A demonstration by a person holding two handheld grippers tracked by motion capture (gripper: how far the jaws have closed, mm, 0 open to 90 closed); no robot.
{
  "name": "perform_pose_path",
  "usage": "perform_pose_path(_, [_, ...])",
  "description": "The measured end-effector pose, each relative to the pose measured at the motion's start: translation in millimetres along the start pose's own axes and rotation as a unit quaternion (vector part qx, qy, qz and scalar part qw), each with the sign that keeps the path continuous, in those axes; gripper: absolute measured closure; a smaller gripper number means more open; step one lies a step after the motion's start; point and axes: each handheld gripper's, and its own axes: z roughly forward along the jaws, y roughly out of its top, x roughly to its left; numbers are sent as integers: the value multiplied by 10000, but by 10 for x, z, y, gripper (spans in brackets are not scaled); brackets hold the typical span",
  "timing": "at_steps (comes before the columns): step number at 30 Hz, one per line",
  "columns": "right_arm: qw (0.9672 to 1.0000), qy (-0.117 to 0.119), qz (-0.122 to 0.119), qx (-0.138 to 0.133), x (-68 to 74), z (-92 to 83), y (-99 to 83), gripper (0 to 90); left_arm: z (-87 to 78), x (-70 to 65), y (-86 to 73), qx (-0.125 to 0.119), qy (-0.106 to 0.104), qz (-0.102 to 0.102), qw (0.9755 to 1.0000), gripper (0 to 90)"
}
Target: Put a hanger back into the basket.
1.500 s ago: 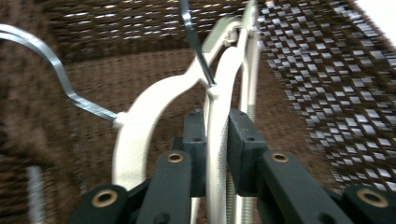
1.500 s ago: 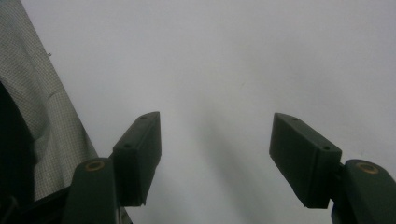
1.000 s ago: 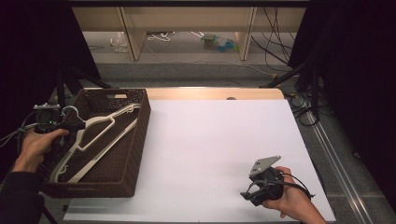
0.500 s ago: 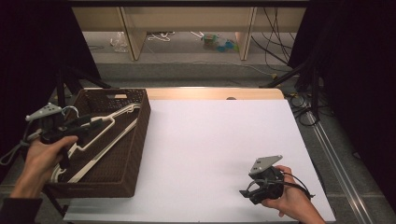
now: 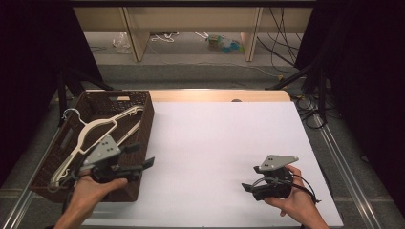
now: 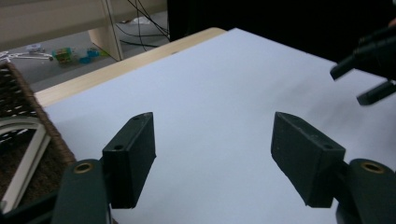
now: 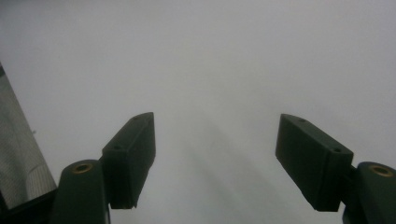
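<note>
Cream hangers, at least two, stacked in dark brown wicker basket at table's 9 o'clock; metal hook toward 11 o'clock. Left gripper over basket's near right corner, jaws just been opening, wide, nothing between. Right gripper at 5 o'clock, jaws opening too, wide apart, empty.

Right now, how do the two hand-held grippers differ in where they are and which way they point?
The left gripper hangs over the near right corner of the brown basket, beside the cream hangers, while the right gripper sits over the bare white tabletop. The left one points right, toward the table's middle; the right one points left, back at it. The left jaws have just been opening, as have the right. Both stand open with nothing between them.
</note>
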Motion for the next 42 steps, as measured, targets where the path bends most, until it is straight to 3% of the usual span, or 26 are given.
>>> perform_pose_path(1, [9998,-72,36,-187,3,14,-4,289,35,-45,-12,16,-118,21,9999,298])
perform_pose_path(4, [9994,23,148,-317,-6,7,-3,283,108,-152,-39,11,-236,-64,9997,289])
perform_pose_path(8, [9991,56,138,-400,-18,28,-9,280,129,-249,-93,161,141,242,9995,278])
perform_pose_path(12, [9991,74,134,-398,-17,46,-7,280,76,-342,-148,153,295,303,9990,277])
perform_pose_path(13, [9991,78,130,-394,-15,52,-8,280,55,-357,-157,26,349,506,9981,277])
perform_pose_path(14, [9991,95,97,-399,-16,58,-7,280,37,-371,-163,9,355,583,9977,277])
perform_pose_path(19, [9991,75,107,-409,2,46,7,280,-52,-489,-228,-173,459,511,9975,282])
perform_pose_path(23, [9988,54,161,-453,21,37,20,280,-26,-595,-320,-179,440,518,9975,284])
perform_pose_path(26, [9984,20,166,-539,31,29,15,280,47,-667,-375,-112,143,366,9992,283])
perform_pose_path(30, [9971,10,230,-720,43,6,-4,279,139,-727,-418,-126,28,336,9994,284])
perform_pose_path(34, [9950,-12,327,-941,71,-44,-24,277,246,-750,-458,-65,-73,387,9992,279])
perform_pose_path(36, [9937,-58,317,-1074,73,-65,-36,274,288,-750,-474,-64,-12,356,9993,279])
perform_pose_path(40, [9900,-76,423,-1345,101,-116,-83,270,329,-746,-476,-212,51,517,9984,278])
perform_pose_path(42, [9887,-46,446,-1433,118,-120,-109,259,361,-727,-462,-218,-90,400,9989,274])
